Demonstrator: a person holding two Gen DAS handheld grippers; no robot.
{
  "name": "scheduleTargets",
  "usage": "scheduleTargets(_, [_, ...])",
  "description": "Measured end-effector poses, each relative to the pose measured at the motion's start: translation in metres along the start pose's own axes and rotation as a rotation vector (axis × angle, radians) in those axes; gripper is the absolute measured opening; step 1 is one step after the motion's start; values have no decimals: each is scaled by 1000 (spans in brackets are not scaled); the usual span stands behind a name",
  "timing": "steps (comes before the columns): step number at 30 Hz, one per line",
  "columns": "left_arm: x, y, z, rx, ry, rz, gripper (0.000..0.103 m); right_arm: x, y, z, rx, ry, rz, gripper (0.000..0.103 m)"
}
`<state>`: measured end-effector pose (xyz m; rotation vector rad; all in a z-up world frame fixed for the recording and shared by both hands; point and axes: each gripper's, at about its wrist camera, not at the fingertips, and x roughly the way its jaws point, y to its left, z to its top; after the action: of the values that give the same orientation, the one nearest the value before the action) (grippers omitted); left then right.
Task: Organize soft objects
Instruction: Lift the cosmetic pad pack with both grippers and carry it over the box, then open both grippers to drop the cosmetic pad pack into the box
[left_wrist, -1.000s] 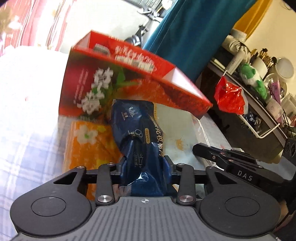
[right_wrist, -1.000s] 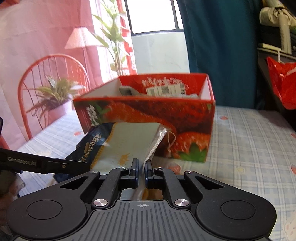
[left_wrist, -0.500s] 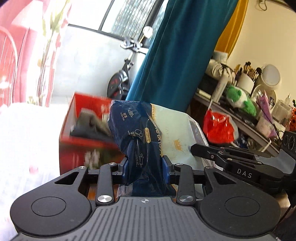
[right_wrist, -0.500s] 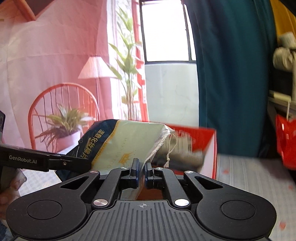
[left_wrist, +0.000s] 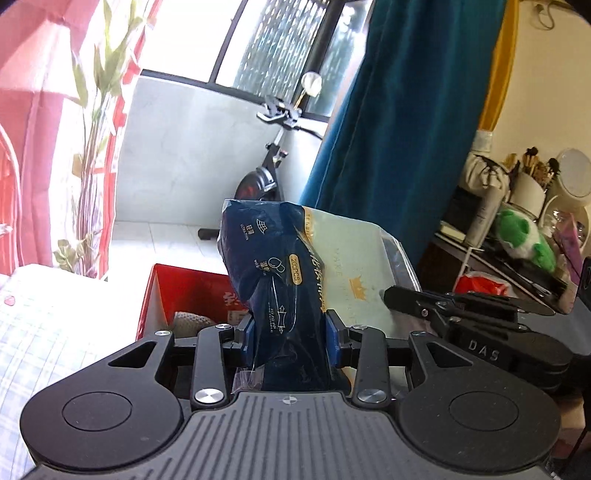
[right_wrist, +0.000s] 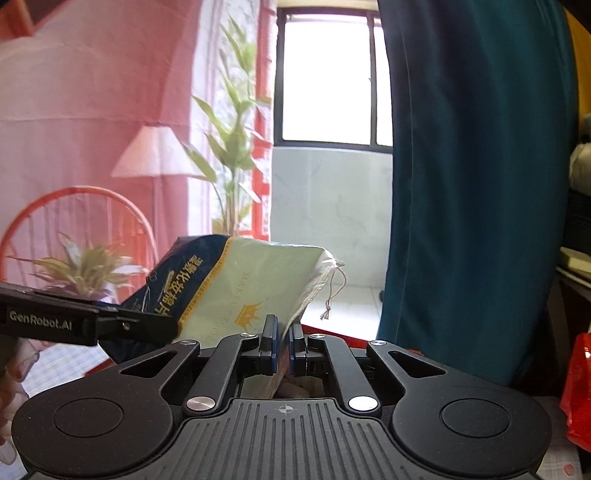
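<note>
Left wrist view showed the left gripper (left_wrist: 290, 332) clamped on the dark blue end of a soft plastic pack of cotton pads, navy and pale green with gold print (left_wrist: 295, 266); its blue pads (left_wrist: 331, 338) pressed into the wrapper on both sides, so the fingers stood narrow on that bunched end; the right gripper (left_wrist: 388, 295) reached in from the right side onto the pale end of the same pack. In the right wrist view the right gripper (right_wrist: 282, 341) was closed almost flat on the thin clear edge of the pack (right_wrist: 255, 284), a knotted string dangling off its far corner; so the pack hung in the air between both grippers, above and in front of the open red cardboard box (left_wrist: 184, 295), which already held something brownish.

The thin film in the right fingers looked to me the weak point; if the two hands pulled apart, it could slip free or tear, and the pack would swing from the left grip and miss the box.

A second earlier the pack lay low beside the box's strawberry-printed wall; since then both hands had risen and the box had dropped beneath the pack.
</note>
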<state>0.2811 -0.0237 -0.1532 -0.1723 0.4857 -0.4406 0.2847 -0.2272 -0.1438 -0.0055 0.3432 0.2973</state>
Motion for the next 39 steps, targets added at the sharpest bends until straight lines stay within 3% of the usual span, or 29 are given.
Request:
scheduleTargets(9, [54,10,-10,10,136,43,42,63,-14,-20,28,169,-27,5])
scheduleTargets(15, [64,13,-18,45,184,85,60,87,-18,-39,80,295,-39,9])
scheduleTargets(19, [55,15,-17,51,163,121,81,89,-14,-43,70,309,-87,23])
scheduleTargets(23, [47,12,-15,76,157,146,88,81,-8,-40,33,294,-124,61])
scheduleTargets(24, [43,12,-14,81,155,150,91,77,-5,-39,12,284,-131,65])
scheduleTargets(28, [33,6,-11,96,138,179,103,62,8,-33,-60,238,-142,102])
scheduleTargets(39, [-18,-3,-21,147,130,203,103,-4,16,-35,-58,192,-126,102])
